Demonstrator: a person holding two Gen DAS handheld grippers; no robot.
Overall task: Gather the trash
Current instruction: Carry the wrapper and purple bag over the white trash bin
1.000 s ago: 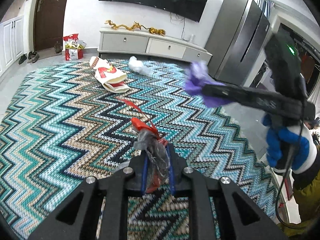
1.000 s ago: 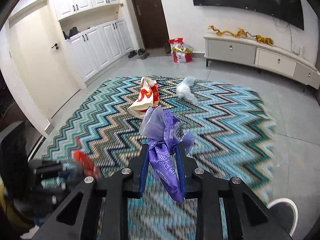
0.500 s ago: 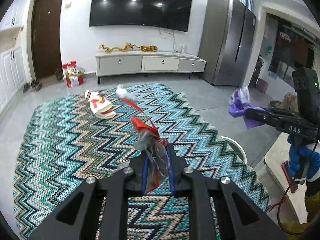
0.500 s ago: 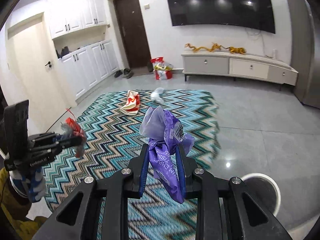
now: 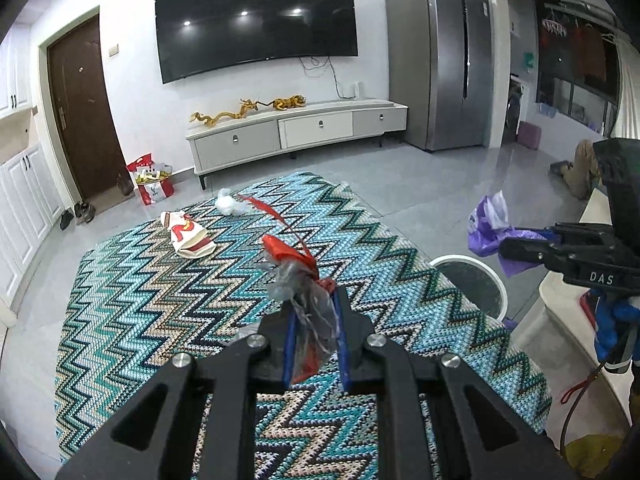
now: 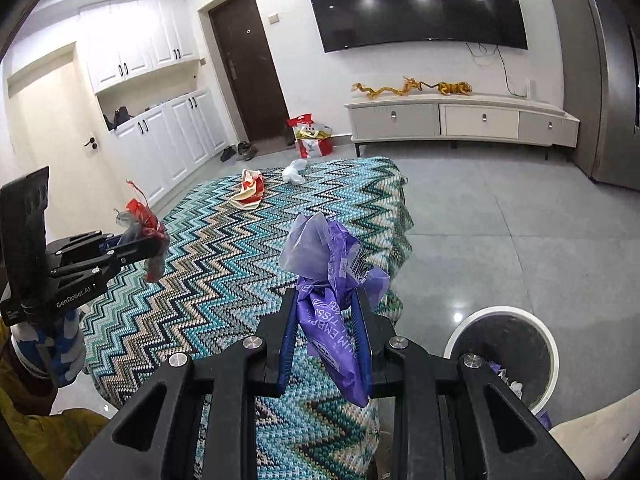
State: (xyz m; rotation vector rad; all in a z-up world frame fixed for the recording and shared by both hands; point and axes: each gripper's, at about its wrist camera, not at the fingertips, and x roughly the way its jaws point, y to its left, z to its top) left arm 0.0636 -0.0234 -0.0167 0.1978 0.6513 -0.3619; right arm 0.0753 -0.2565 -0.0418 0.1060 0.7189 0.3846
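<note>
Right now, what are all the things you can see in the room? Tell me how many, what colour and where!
purple wrapper: 1, purple, in right gripper
red wrapper: 1, red and clear, in left gripper
paper bag: 1, cream and red, on rug's far side
plastic bag: 1, white, on rug's far edge
trash bin: 1, white rim, floor beside rug
rug: 1, teal zigzag, floor
TV: 1, black, wall
cabinet: 1, white-grey, under TV
fridge: 1, silver, right of cabinet
shopping bag: 1, red, by brown door
left gripper: black, shut
right gripper: black, shut
</note>
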